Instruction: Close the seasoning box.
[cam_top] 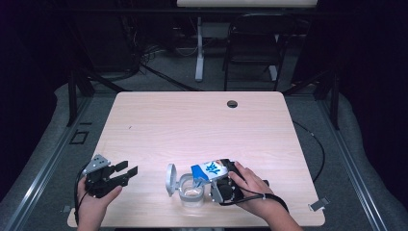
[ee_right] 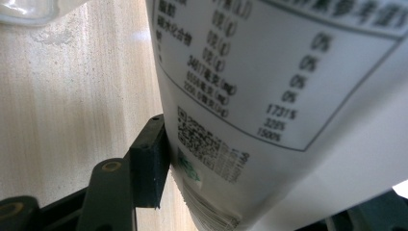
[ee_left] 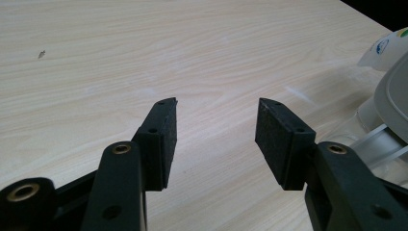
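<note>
Two grippers work at the near edge of a light wooden table [cam_top: 192, 120]. Low and right of centre in the high view, the right gripper [cam_top: 222, 185] clamps a white bag with a blue label [cam_top: 210, 171], tipped over a clear plastic container [cam_top: 191, 195] whose grey hinged lid [cam_top: 170, 179] stands open on its left side. The bag's lower end hangs just above the container's mouth; whether they touch cannot be told. In the right gripper view the bag [ee_right: 288, 96] crosses most of the frame with a printed nutrition table and a small code square, and one black pad [ee_right: 150, 159] presses against its side. At the lower left of the high view, the left gripper [cam_top: 129, 172] is held well apart from the container, jaws spread with nothing between them. In the left gripper view, both pads [ee_left: 166, 139] hover over bare wood, and the container's lid [ee_left: 392, 96] shows at the right edge.
</note>
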### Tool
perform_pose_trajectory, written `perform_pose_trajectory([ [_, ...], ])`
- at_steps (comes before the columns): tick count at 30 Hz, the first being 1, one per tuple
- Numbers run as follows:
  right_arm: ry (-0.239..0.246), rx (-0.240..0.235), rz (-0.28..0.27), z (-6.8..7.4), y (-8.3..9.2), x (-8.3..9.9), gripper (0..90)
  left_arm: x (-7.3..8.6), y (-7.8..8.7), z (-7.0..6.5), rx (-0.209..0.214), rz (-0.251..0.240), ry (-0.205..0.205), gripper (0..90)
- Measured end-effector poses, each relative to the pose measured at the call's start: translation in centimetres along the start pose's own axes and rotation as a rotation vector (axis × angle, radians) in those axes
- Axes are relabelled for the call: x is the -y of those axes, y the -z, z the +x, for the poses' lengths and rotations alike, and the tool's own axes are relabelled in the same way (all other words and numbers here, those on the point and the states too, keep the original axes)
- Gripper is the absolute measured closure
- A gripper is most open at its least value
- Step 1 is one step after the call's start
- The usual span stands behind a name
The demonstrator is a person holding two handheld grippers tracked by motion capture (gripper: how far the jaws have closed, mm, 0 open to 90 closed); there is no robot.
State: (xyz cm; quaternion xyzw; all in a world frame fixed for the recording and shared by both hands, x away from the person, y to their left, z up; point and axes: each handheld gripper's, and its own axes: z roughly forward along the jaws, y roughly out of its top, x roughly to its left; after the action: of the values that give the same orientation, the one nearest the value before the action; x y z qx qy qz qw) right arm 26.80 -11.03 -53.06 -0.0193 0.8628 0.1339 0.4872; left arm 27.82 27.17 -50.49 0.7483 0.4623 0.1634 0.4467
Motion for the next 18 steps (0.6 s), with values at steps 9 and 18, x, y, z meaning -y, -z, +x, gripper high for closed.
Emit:
perform_pose_trajectory([
  [9, 0.017, -0.002, 0.009, 0.0, 0.02, -0.16, 41.1, -0.03, 0.08, 0.03, -0.001, -0.002, 0.001, 50.1],
  [18, 0.03, 0.006, 0.012, -0.02, 0.02, -0.21, 41.1, -0.02, 0.09, 0.09, 0.001, -0.004, 0.003, 50.2],
])
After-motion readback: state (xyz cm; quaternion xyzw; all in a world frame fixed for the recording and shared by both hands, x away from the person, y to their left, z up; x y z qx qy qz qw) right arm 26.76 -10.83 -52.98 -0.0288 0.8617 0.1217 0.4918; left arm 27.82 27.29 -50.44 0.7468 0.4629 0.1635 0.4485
